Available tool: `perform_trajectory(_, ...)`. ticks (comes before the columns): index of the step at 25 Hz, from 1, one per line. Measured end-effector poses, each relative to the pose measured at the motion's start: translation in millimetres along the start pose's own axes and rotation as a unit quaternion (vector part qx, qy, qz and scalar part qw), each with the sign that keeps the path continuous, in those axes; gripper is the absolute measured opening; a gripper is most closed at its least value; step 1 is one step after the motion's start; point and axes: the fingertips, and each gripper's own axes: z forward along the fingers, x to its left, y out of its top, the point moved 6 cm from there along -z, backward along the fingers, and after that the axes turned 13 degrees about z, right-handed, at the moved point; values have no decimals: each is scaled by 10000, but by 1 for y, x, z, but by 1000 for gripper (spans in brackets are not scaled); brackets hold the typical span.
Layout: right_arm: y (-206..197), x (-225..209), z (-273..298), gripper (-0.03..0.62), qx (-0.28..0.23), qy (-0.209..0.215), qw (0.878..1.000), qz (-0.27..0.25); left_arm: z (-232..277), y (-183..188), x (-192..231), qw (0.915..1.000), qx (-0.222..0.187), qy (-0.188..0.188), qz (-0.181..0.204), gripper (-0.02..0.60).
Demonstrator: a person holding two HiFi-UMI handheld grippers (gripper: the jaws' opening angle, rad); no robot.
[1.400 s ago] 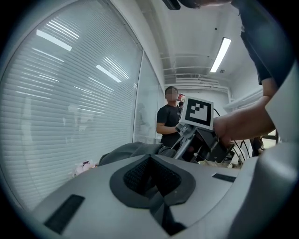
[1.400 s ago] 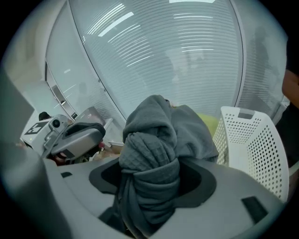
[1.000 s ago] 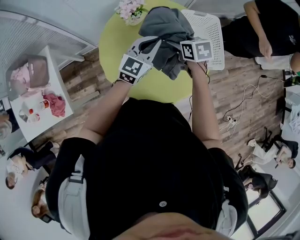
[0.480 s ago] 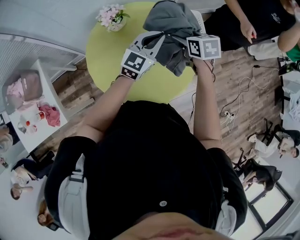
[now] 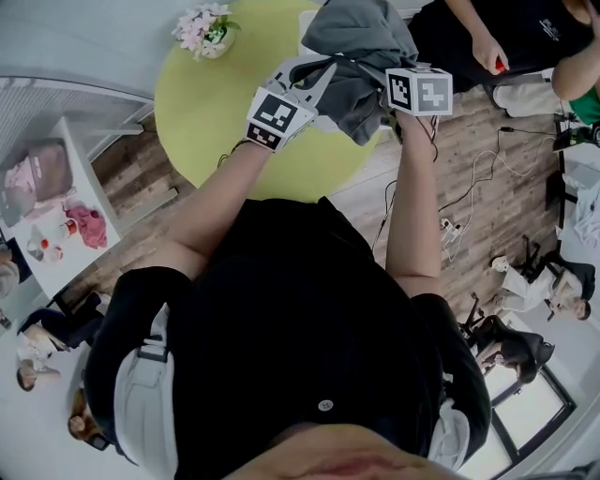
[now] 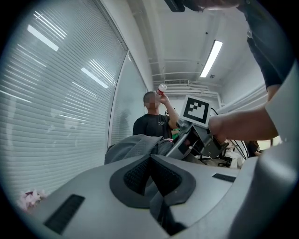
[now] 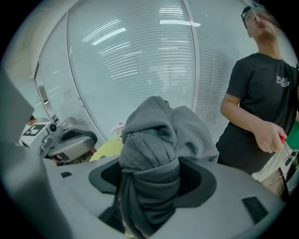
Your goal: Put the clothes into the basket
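Gripped grey garment [image 5: 356, 47] bunched in right claw [image 7: 152, 182]; left claw [image 6: 150, 161] pinched shut on its edge. Hung over bench [image 5: 216, 112] rim, bystander [image 7: 261, 93] close beside.

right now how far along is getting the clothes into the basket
Done: nothing shows as binned yet. In hand: the grey garment is clamped in the right gripper, with the left gripper pinching an edge, held up near the green table. Left: lower it into the basket and release.

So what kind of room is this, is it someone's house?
Probably an office or workroom, not a house: glass walls with blinds, long ceiling strip lights, and cables trailing across the wood floor.
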Motion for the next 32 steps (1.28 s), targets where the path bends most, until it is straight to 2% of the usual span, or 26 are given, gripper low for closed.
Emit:
perform_trajectory(6, -13, -31, 34, 318, 210, -134, 9996, -165, 24, -22, -7, 9995, 195, 93, -210, 9)
perform_trajectory(16, -42, -51, 97, 319, 736, 187, 9969, -198, 44, -60, -11, 9980, 498, 269, -285, 9)
perform_trajectory(32, -82, -72, 182, 321, 1350, 422, 9899, -103, 61, -103, -5, 9937, 916, 487, -429, 9)
